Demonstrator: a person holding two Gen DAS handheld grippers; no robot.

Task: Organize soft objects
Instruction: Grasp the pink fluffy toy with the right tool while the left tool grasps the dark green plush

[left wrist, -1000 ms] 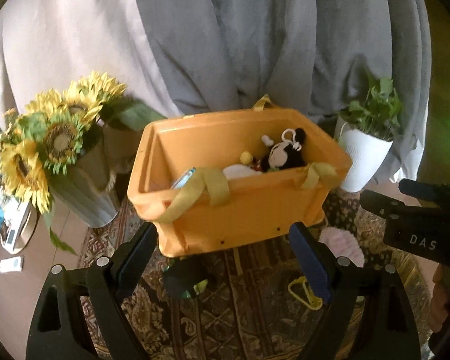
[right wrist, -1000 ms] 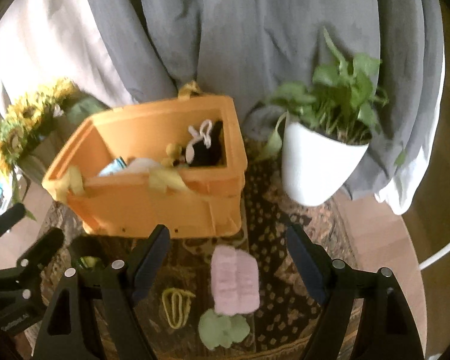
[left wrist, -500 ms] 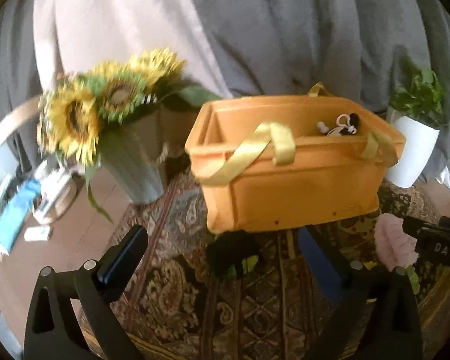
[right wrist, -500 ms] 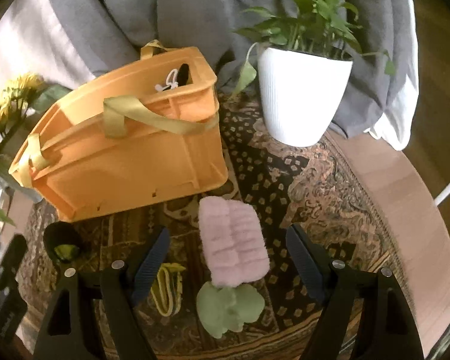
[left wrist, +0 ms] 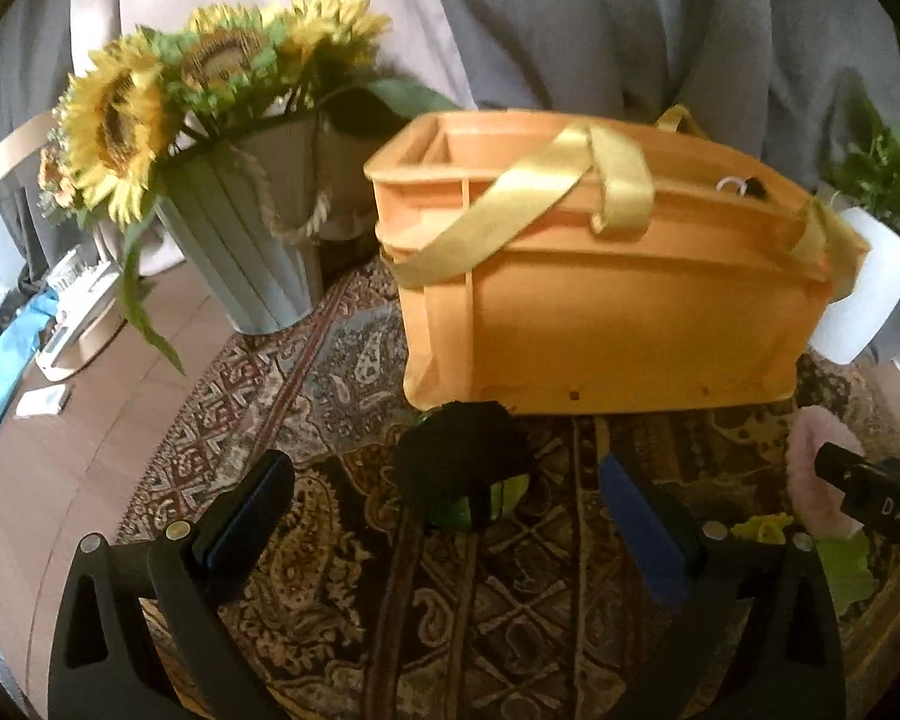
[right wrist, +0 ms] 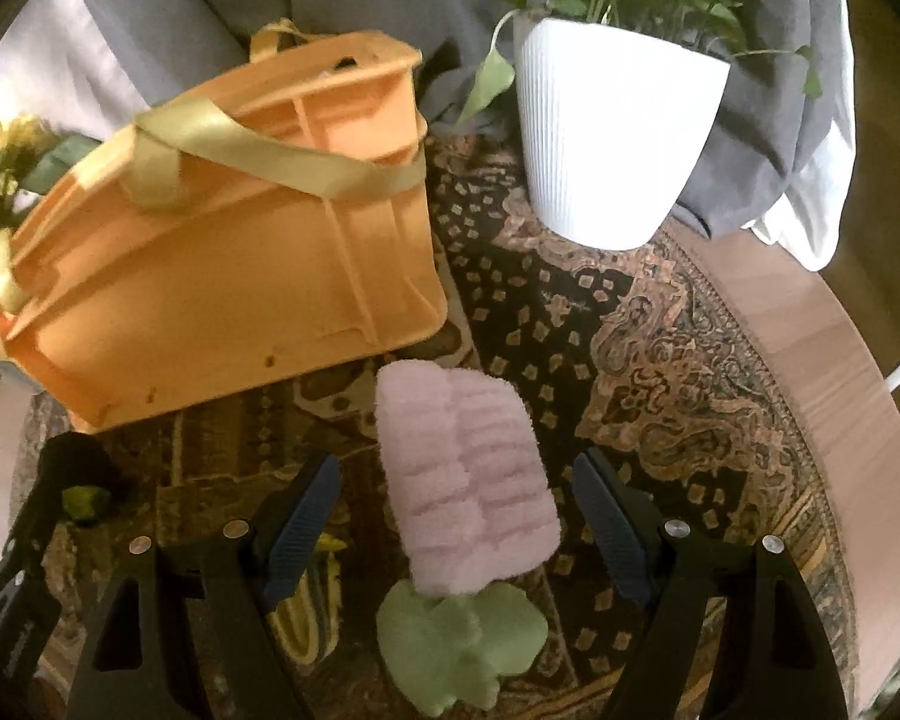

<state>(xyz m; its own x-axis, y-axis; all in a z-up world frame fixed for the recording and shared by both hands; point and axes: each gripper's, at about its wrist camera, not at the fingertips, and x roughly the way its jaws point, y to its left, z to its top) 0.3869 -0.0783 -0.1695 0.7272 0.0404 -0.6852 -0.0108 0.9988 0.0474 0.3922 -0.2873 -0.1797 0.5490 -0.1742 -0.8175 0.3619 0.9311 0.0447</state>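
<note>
An orange bin with yellow-green straps stands on a patterned rug; it also shows in the right wrist view. A black-and-green soft toy lies in front of it, between the open jaws of my left gripper. A pink fluffy roll lies between the open jaws of my right gripper, with a pale green soft piece and a yellow-striped soft item beside it. Both grippers are empty.
A grey vase of sunflowers stands left of the bin. A white potted plant stands to its right. Grey cloth hangs behind. Small items lie on the wooden floor at left.
Both grippers have lowered and come closer to the rug. The black-and-green toy now sits between the left jaws and the pink roll between the right jaws.
</note>
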